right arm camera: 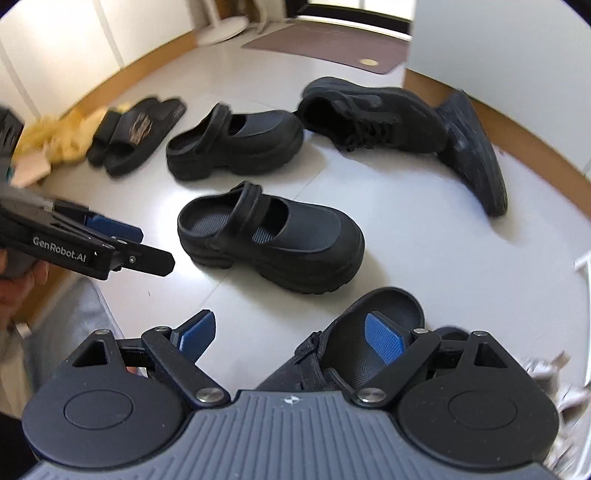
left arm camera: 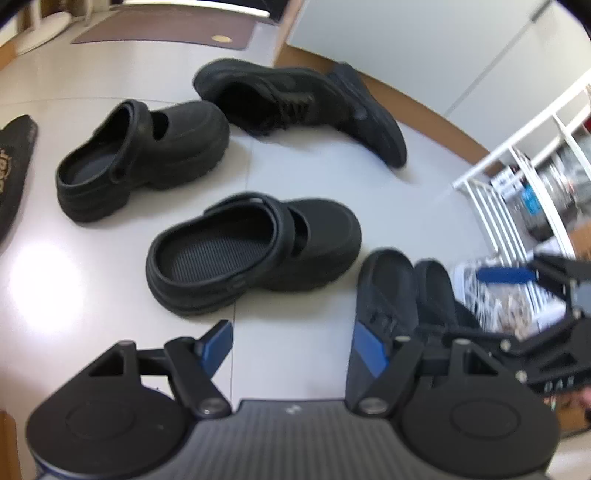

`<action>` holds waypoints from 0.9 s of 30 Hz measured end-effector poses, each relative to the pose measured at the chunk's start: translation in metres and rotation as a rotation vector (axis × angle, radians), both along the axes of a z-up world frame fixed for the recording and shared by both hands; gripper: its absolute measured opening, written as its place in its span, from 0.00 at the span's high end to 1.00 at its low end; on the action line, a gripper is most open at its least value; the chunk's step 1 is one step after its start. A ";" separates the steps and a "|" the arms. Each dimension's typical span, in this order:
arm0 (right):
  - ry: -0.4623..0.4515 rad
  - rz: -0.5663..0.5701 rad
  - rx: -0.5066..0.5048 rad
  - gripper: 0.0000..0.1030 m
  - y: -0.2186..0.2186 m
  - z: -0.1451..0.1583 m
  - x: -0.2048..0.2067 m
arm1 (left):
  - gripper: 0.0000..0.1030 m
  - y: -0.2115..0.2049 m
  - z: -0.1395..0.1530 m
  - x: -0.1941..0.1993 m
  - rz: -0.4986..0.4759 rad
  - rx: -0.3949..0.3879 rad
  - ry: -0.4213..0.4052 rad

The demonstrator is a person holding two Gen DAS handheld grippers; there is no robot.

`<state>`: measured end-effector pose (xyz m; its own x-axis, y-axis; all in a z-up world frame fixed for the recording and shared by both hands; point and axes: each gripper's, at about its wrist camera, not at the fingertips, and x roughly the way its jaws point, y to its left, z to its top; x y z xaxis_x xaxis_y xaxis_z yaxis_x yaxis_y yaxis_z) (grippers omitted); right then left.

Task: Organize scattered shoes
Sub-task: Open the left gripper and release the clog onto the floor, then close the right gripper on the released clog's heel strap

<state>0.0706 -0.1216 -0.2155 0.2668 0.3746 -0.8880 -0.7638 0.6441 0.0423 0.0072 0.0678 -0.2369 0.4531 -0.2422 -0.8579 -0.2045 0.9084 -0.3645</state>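
Two chunky black clogs stand on the pale floor, one near (left arm camera: pixel 255 251) (right arm camera: pixel 273 243) and one farther (left arm camera: pixel 144 158) (right arm camera: pixel 236 144). Behind them a black sneaker (left arm camera: pixel 273 99) (right arm camera: pixel 373 118) stands upright, and its mate (left arm camera: pixel 373 122) (right arm camera: pixel 472 151) lies on its side. A pair of black sandals (left arm camera: pixel 388 291) (right arm camera: pixel 384 306) lies closest. My left gripper (left arm camera: pixel 293 345) (right arm camera: pixel 147 245) is open over bare floor, its right pad by the sandal. My right gripper (right arm camera: pixel 290 338) (left arm camera: pixel 491 306) is open, with one pad above the sandal's footbed and the other over the floor.
Black slides (right arm camera: pixel 136 129) (left arm camera: pixel 14 166) lie at the left beside a yellow heap (right arm camera: pixel 59 129). White patterned shoes (left arm camera: pixel 491 299) and a white rack (left arm camera: pixel 517 192) are at the right. A brown mat (left arm camera: pixel 166 26) (right arm camera: pixel 332 48) lies at the back, by the wooden skirting.
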 end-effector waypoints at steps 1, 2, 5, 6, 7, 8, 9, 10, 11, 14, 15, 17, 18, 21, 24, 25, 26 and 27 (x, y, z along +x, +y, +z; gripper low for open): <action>-0.001 0.010 -0.008 0.11 0.003 -0.001 0.000 | 0.27 0.001 -0.001 -0.002 0.002 -0.004 -0.008; -0.003 0.021 -0.015 0.11 0.006 -0.002 -0.001 | 0.27 0.003 -0.003 -0.004 0.005 -0.015 -0.011; -0.007 0.052 -0.038 0.11 0.016 -0.004 -0.002 | 0.27 0.008 -0.010 -0.006 0.029 -0.049 -0.022; -0.029 0.080 -0.049 0.11 0.021 -0.005 -0.003 | 0.27 0.010 -0.011 -0.007 0.035 -0.056 -0.028; -0.052 0.107 -0.060 0.11 0.026 -0.006 -0.004 | 0.26 0.013 -0.013 -0.007 0.039 -0.062 -0.036; -0.068 0.130 -0.069 0.11 0.029 -0.007 -0.004 | 0.26 0.016 -0.014 -0.007 0.039 -0.070 -0.040; -0.084 0.152 -0.078 0.11 0.032 -0.008 -0.005 | 0.26 0.021 -0.016 -0.006 0.036 -0.079 -0.040; -0.081 0.153 -0.078 0.11 0.035 -0.010 -0.002 | 0.26 0.026 -0.018 -0.005 0.036 -0.081 -0.037; -0.079 0.154 -0.079 0.11 0.039 -0.012 0.001 | 0.26 0.032 -0.019 -0.003 0.042 -0.078 -0.035; -0.078 0.147 -0.072 0.11 0.045 -0.017 0.008 | 0.26 0.045 -0.022 0.000 0.077 -0.074 -0.031; -0.081 0.154 -0.068 0.11 0.049 -0.021 0.010 | 0.26 0.048 -0.024 0.000 0.085 -0.066 -0.030; -0.088 0.205 -0.076 0.11 0.060 -0.032 0.011 | 0.26 0.054 -0.025 -0.002 0.103 -0.055 -0.026; -0.095 0.223 -0.081 0.11 0.065 -0.035 0.012 | 0.26 0.056 -0.027 -0.003 0.110 -0.054 -0.024; -0.109 0.248 -0.090 0.11 0.076 -0.044 0.012 | 0.26 0.062 -0.031 -0.006 0.116 -0.047 -0.018; -0.114 0.268 -0.087 0.11 0.084 -0.053 0.013 | 0.26 0.070 -0.031 -0.010 0.127 -0.031 -0.004; -0.115 0.277 -0.086 0.11 0.086 -0.058 0.014 | 0.26 0.072 -0.031 -0.012 0.128 -0.029 -0.004; -0.117 0.279 -0.087 0.11 0.087 -0.059 0.014 | 0.26 0.074 -0.031 -0.013 0.127 -0.026 -0.002; -0.126 0.285 -0.093 0.11 0.088 -0.062 0.015 | 0.26 0.076 -0.031 -0.015 0.129 -0.025 0.001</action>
<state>0.0859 -0.0336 -0.2779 0.2733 0.3689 -0.8884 -0.9092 0.4007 -0.1133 -0.0077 0.1433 -0.2677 0.4815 -0.2032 -0.8526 -0.3193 0.8652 -0.3865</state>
